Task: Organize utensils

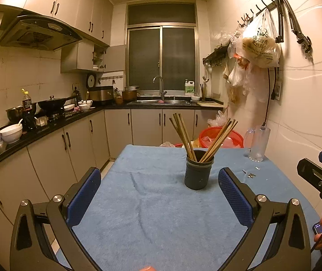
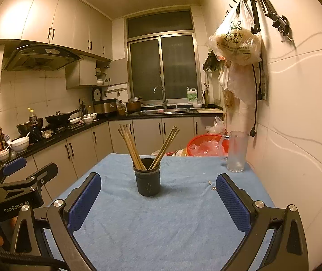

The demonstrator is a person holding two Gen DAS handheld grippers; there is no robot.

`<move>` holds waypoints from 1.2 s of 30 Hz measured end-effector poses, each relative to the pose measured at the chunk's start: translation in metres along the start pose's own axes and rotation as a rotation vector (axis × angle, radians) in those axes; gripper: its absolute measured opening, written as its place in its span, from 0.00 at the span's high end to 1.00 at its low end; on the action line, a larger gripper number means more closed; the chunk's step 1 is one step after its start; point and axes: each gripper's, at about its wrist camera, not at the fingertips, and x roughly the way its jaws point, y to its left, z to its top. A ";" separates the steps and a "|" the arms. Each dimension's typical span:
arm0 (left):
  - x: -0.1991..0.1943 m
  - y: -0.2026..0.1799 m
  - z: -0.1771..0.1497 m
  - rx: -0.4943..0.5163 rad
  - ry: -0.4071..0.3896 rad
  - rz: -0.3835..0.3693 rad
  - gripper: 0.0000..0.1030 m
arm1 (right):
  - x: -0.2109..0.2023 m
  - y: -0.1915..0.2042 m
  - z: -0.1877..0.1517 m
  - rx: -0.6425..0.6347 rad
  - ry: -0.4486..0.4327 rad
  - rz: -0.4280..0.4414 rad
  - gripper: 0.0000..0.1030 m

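A dark round utensil holder (image 1: 198,170) stands on the blue cloth-covered table (image 1: 152,214). Several wooden chopsticks (image 1: 182,134) stick out of it in two fanned bunches. The holder (image 2: 147,177) and chopsticks (image 2: 131,145) also show in the right wrist view. My left gripper (image 1: 159,180) is open and empty, held above the table short of the holder. My right gripper (image 2: 158,185) is open and empty, also short of the holder. Each gripper shows at the edge of the other's view.
A clear glass mug (image 2: 236,151) stands at the table's far right by the tiled wall. Small metal bits (image 2: 212,186) lie on the cloth near it. A red basket (image 2: 206,145) sits behind the table. A cluttered kitchen counter (image 1: 48,126) runs along the left.
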 end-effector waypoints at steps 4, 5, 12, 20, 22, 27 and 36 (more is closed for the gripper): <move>-0.006 0.001 -0.001 -0.008 -0.006 -0.006 0.00 | -0.002 0.000 -0.001 0.000 0.003 0.003 0.00; -0.008 0.002 -0.002 -0.013 -0.010 -0.010 0.00 | -0.003 0.001 -0.002 -0.001 0.003 0.003 0.00; -0.011 0.005 -0.002 -0.027 -0.010 -0.004 0.00 | -0.007 0.004 -0.004 -0.008 -0.001 0.007 0.00; -0.012 0.006 -0.004 -0.025 -0.001 -0.004 0.00 | -0.008 0.007 -0.006 -0.011 0.011 0.014 0.00; -0.012 0.006 -0.006 -0.024 0.003 -0.003 0.00 | -0.008 0.008 -0.006 -0.013 0.012 0.014 0.00; -0.011 0.008 -0.009 -0.026 0.008 -0.003 0.00 | -0.004 0.008 -0.005 -0.011 0.018 0.014 0.00; -0.010 0.009 -0.009 -0.027 0.008 -0.002 0.00 | 0.000 0.008 -0.005 -0.013 0.022 0.016 0.00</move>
